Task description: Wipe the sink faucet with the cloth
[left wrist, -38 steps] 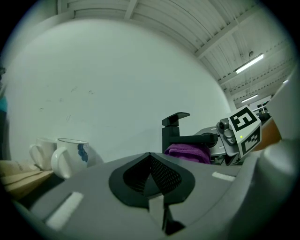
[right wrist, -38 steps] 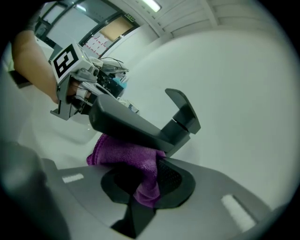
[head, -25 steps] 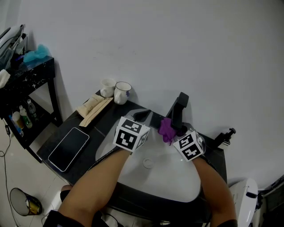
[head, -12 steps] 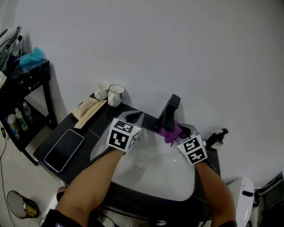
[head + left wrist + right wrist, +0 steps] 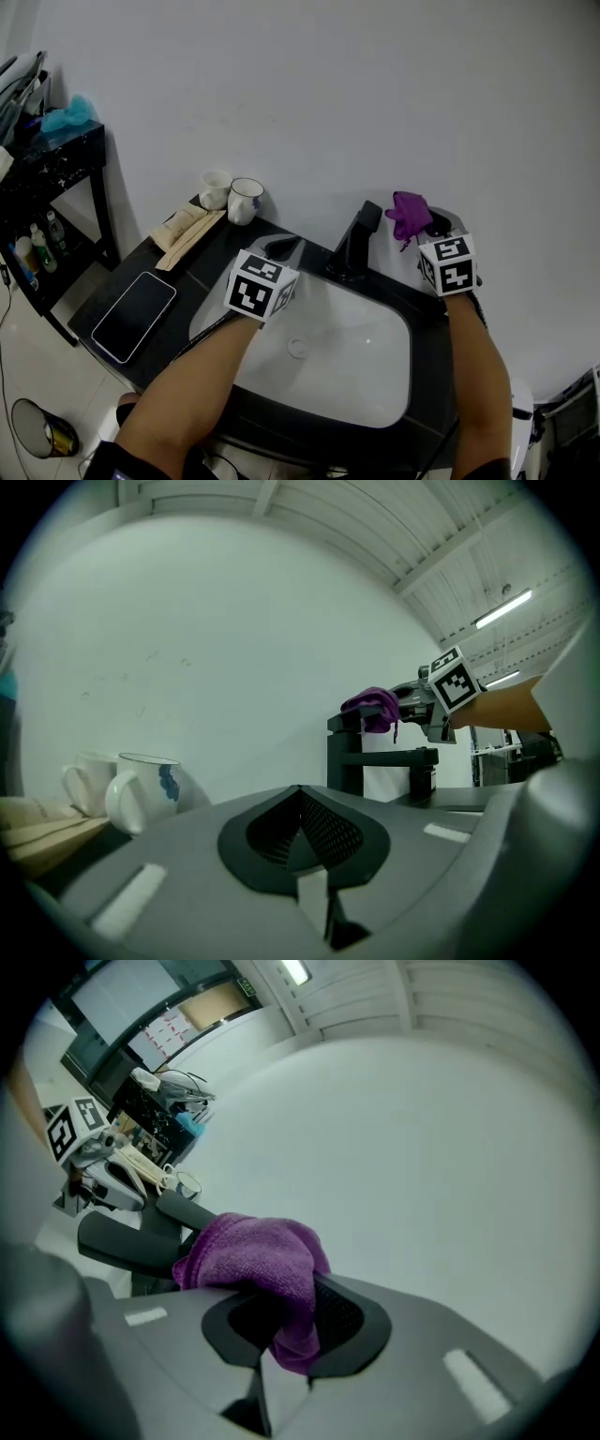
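A black faucet [image 5: 356,240] stands at the back rim of the white sink [image 5: 375,375]. My right gripper [image 5: 424,225] is raised to the right of the faucet's top and is shut on a bunched purple cloth [image 5: 409,214]. In the right gripper view the cloth [image 5: 258,1260] bulges out of the jaws beside the faucet [image 5: 127,1241]; whether they touch I cannot tell. My left gripper [image 5: 284,247] hovers over the sink's back left rim, shut with nothing in it. In the left gripper view the faucet [image 5: 361,757] and the cloth [image 5: 373,707] show ahead of the jaws.
Two white mugs [image 5: 246,199] and a folded beige cloth [image 5: 187,230] sit at the counter's back left, and a phone [image 5: 139,314] lies at its front left. A dark shelf unit [image 5: 42,187] stands further left. A small black fitting [image 5: 473,281] sits right of the sink.
My right gripper has lifted the purple cloth from the faucet's base up and to the right, level with the faucet's top. The left gripper has hardly moved.
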`<action>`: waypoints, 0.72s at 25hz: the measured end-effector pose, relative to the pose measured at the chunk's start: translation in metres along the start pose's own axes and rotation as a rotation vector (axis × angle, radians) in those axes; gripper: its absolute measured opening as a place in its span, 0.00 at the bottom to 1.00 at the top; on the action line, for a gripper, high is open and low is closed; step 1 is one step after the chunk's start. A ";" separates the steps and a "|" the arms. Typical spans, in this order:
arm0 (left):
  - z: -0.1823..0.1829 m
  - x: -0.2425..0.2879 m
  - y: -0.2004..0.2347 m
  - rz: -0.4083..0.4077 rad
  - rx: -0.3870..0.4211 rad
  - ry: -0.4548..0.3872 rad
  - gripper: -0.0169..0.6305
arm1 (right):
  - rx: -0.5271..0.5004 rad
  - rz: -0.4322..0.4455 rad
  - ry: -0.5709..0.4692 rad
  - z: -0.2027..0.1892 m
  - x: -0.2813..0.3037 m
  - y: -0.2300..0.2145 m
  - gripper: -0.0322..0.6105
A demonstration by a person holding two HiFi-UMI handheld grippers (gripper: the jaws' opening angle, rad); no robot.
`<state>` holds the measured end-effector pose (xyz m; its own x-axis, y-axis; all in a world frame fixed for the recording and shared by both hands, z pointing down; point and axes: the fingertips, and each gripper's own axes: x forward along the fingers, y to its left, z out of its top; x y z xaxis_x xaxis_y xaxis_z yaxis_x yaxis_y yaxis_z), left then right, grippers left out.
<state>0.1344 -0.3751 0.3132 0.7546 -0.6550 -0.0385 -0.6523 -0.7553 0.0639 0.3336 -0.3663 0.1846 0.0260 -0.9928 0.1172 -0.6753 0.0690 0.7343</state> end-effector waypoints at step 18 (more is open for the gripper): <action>0.000 0.001 0.003 0.005 -0.007 -0.004 0.05 | -0.236 0.252 0.133 -0.062 0.022 0.142 0.16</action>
<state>0.1333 -0.3778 0.3133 0.7509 -0.6590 -0.0424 -0.6557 -0.7517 0.0708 0.2839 -0.3720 0.3334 -0.0134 -0.9213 0.3885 -0.4843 0.3459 0.8036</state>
